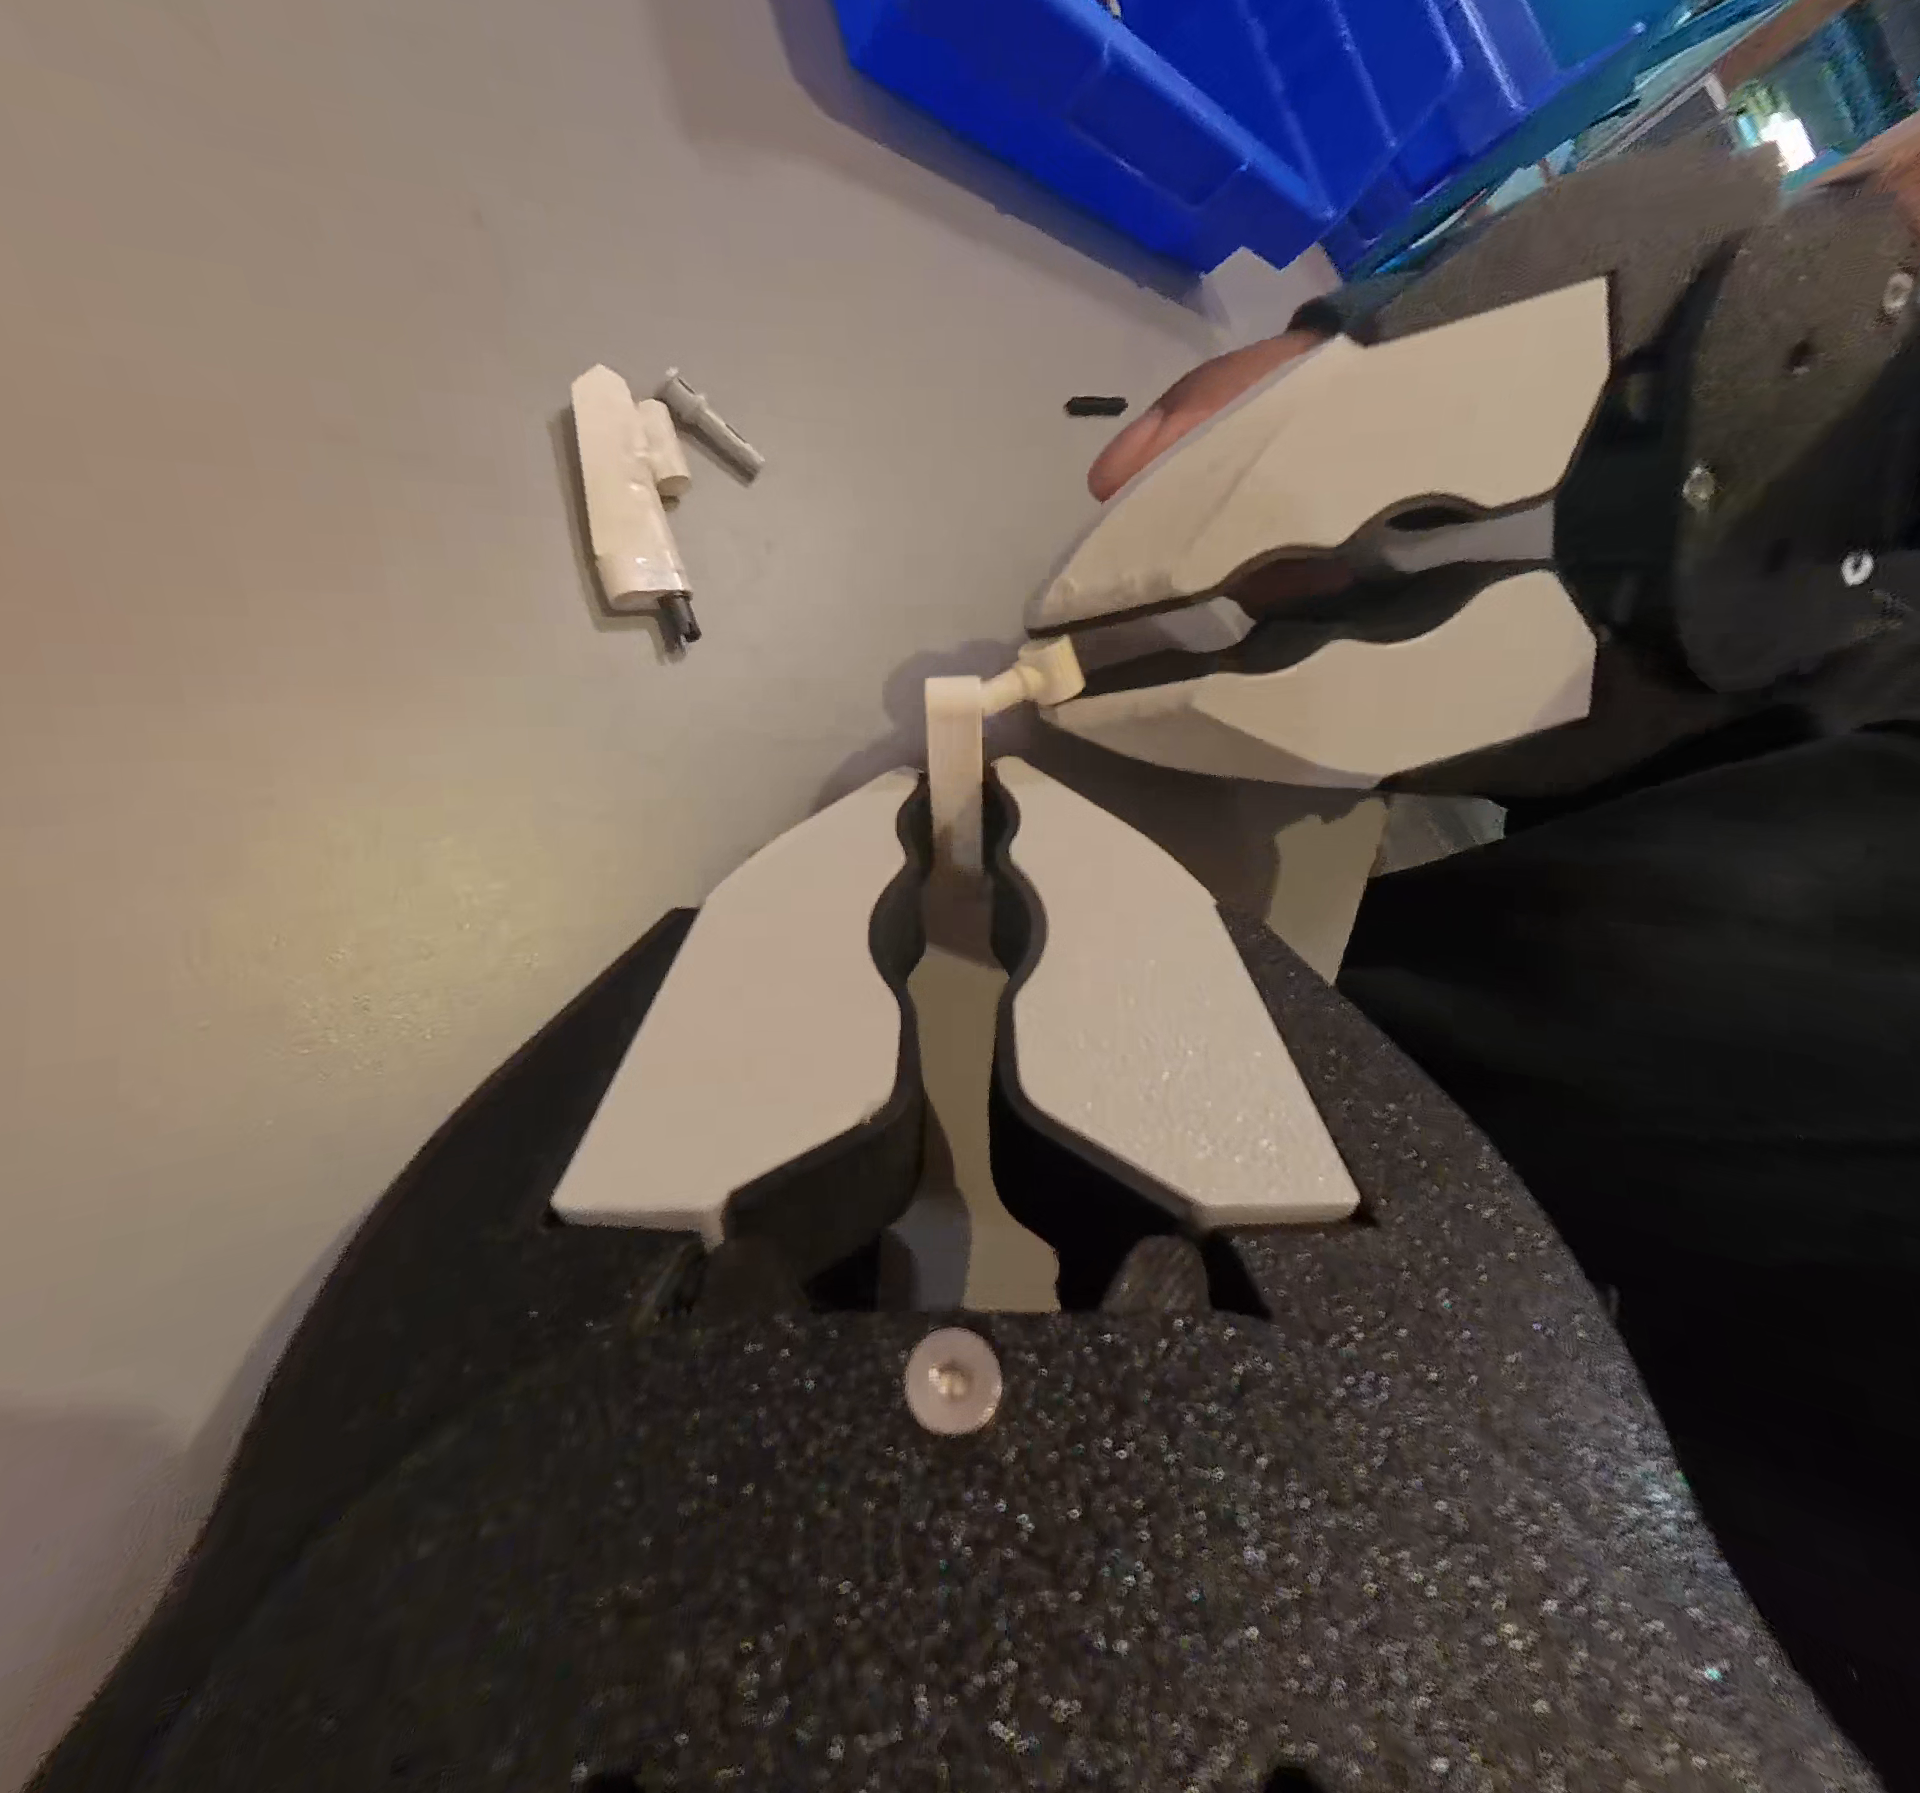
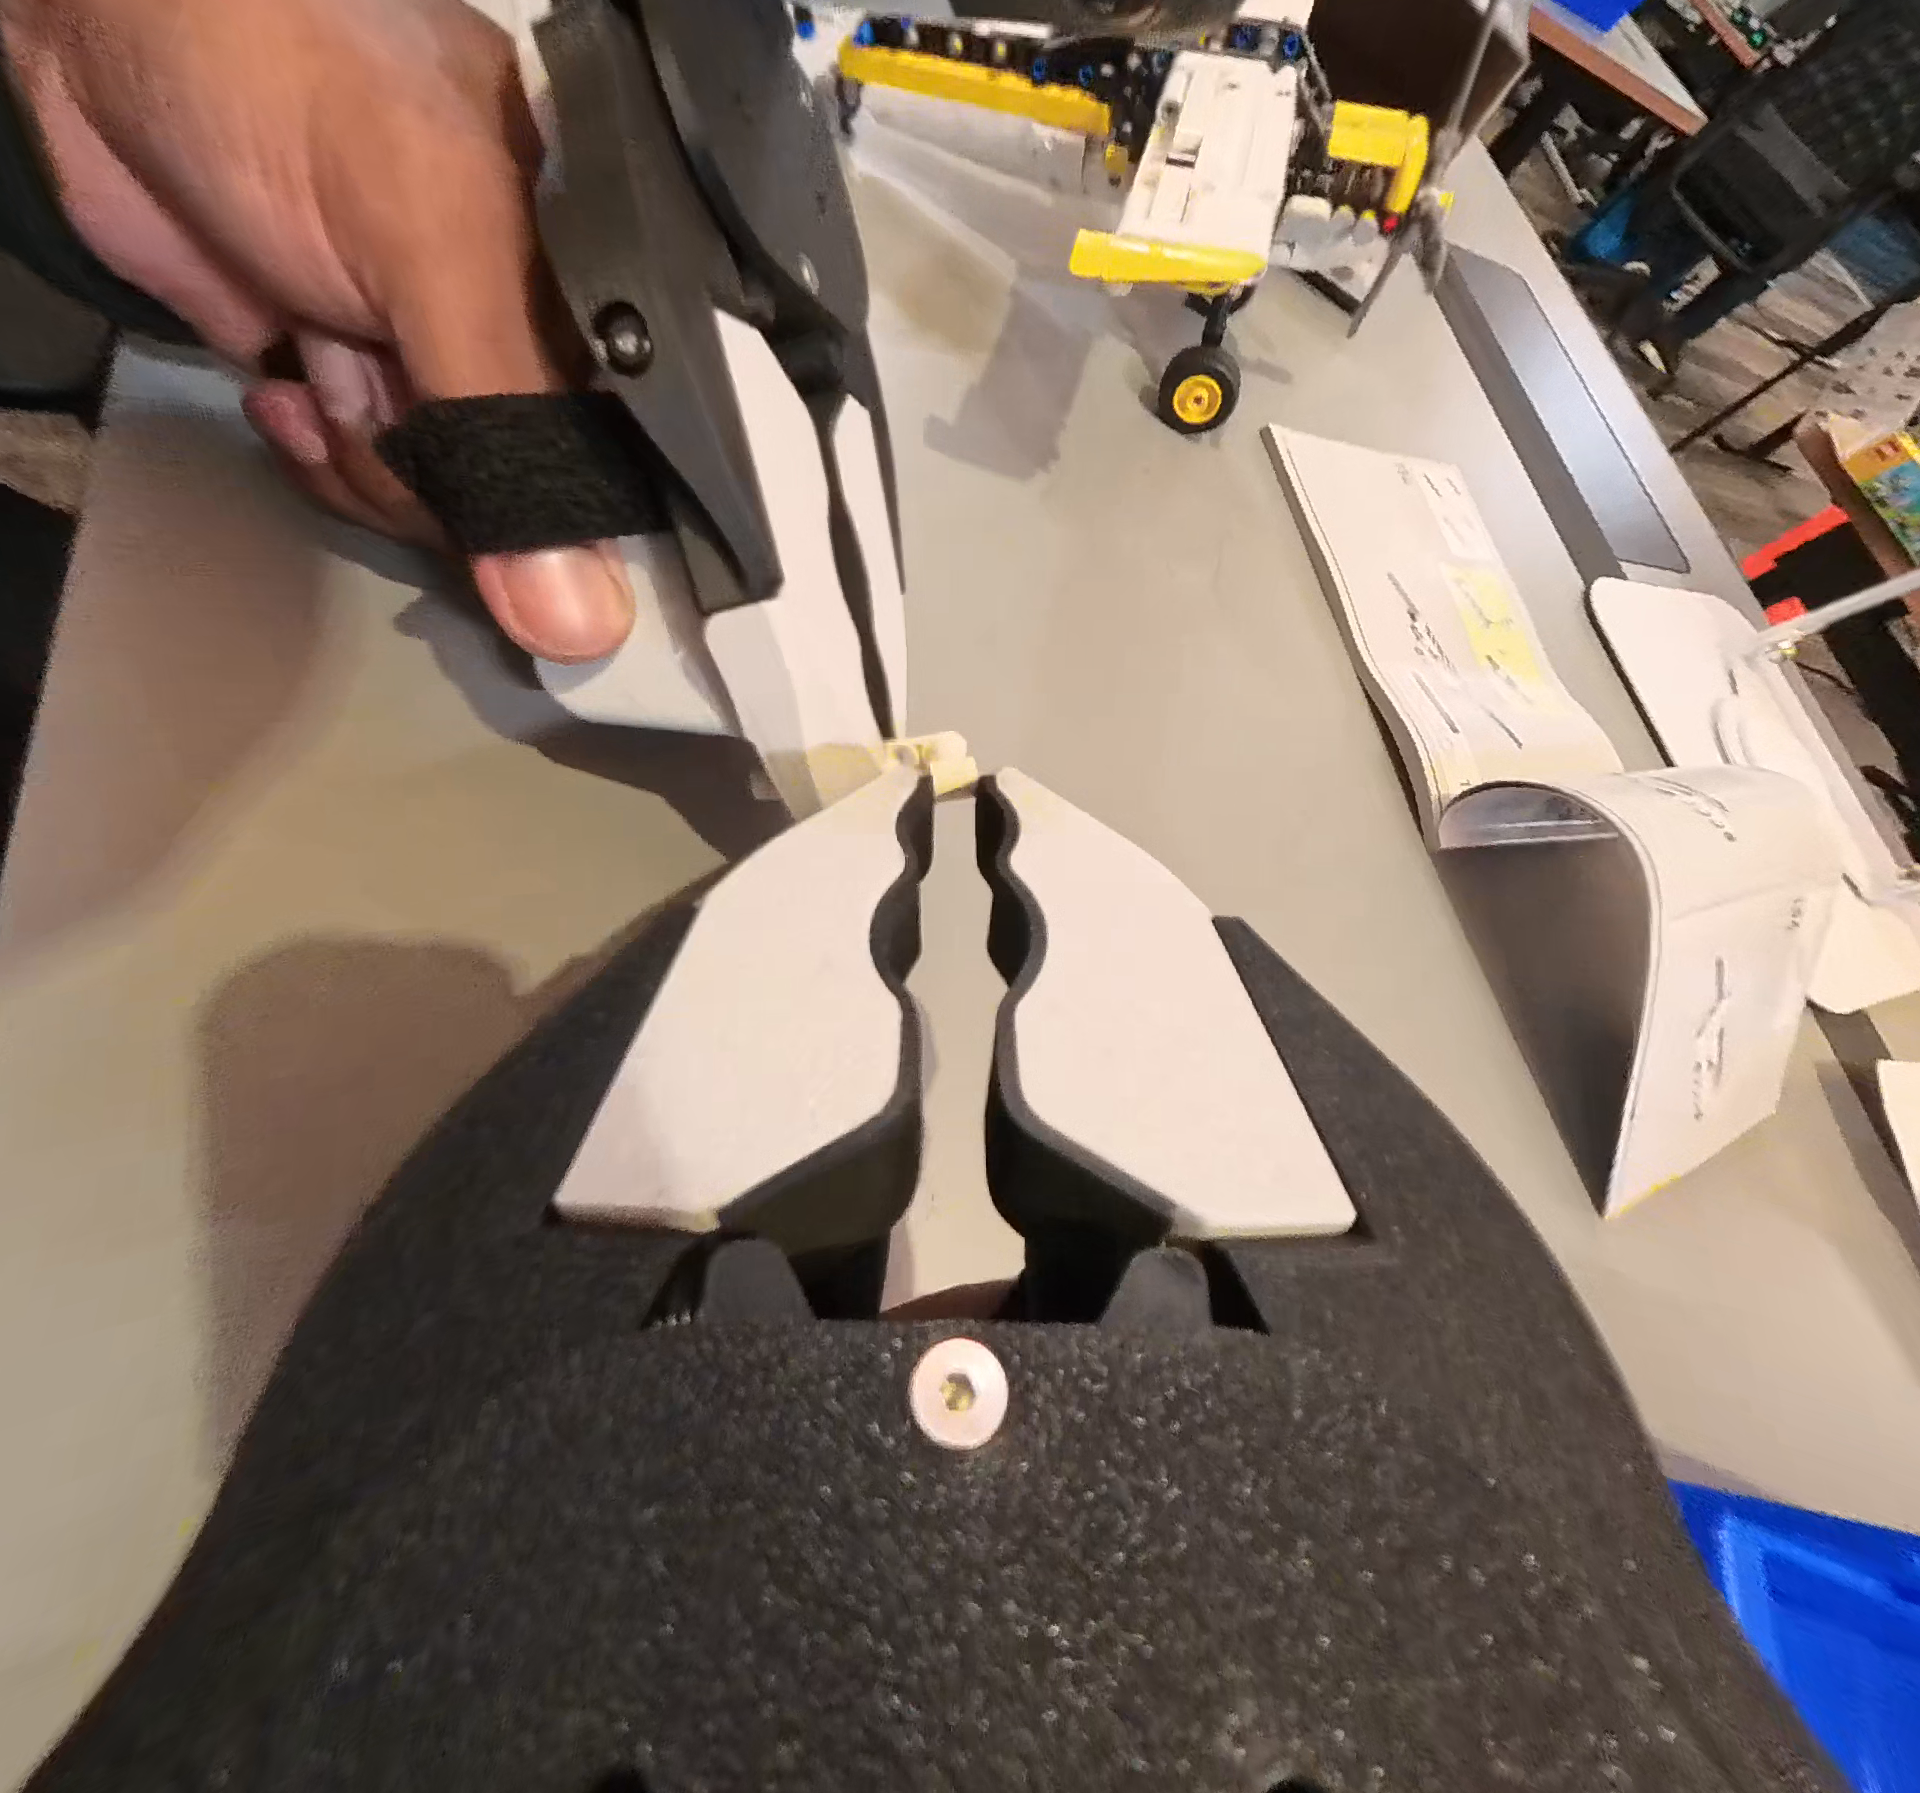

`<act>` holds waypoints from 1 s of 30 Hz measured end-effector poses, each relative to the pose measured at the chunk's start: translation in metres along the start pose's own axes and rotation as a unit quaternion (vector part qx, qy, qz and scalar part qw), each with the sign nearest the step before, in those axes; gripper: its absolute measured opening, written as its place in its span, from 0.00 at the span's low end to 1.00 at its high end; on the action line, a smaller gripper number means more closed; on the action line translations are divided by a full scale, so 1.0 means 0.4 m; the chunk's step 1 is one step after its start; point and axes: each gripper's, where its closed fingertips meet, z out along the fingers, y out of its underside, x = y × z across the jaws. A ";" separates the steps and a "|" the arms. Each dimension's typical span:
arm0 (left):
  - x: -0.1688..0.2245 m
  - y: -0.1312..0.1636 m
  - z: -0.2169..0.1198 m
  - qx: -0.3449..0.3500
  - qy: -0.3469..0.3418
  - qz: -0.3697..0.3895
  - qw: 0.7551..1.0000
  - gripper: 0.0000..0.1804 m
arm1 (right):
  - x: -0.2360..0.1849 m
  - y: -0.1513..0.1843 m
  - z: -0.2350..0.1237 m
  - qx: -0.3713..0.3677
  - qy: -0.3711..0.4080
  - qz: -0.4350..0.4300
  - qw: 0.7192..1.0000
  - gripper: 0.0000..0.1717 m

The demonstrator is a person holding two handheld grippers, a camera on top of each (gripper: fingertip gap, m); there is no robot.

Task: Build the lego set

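In the left wrist view my left gripper (image 1: 956, 779) is shut on a cream beam (image 1: 952, 741), which stands up out of its fingertips. My right gripper (image 1: 1055, 663) reaches in from the right, shut on a short cream pin (image 1: 1044, 681). The pin's tip touches the top end of the beam. In the right wrist view my right gripper (image 2: 954, 785) pinches the pin (image 2: 950, 769) at its very tips. The left gripper (image 2: 888, 730) comes down from the upper left with a person's hand (image 2: 260, 185) on it, and the beam's end (image 2: 906, 754) meets the pin.
On the grey table lie a white built part (image 1: 629, 496), a grey pin (image 1: 715, 432) and a small black pin (image 1: 1096, 405). Blue bins (image 1: 1143, 60) stand beyond. A yellow and white brick aeroplane (image 2: 1226, 154) and an open booklet (image 2: 1507, 704) are ahead and to the right. Both grippers' tips are close together, under 4 cm apart.
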 end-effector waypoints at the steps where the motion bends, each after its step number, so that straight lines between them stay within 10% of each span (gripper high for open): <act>1: -0.005 0.002 0.003 -0.003 -0.011 0.005 1.000 0.04 | -0.002 0.004 0.003 -0.007 0.006 -0.006 1.000 0.04; 17: -0.029 0.004 0.012 -0.009 -0.085 0.058 0.995 0.05 | -0.002 0.020 0.010 -0.057 0.137 -0.161 0.976 0.04; 30: -0.045 -0.007 0.007 0.014 -0.148 0.099 0.984 0.05 | 0.006 0.020 0.016 -0.041 0.170 -0.004 0.985 0.04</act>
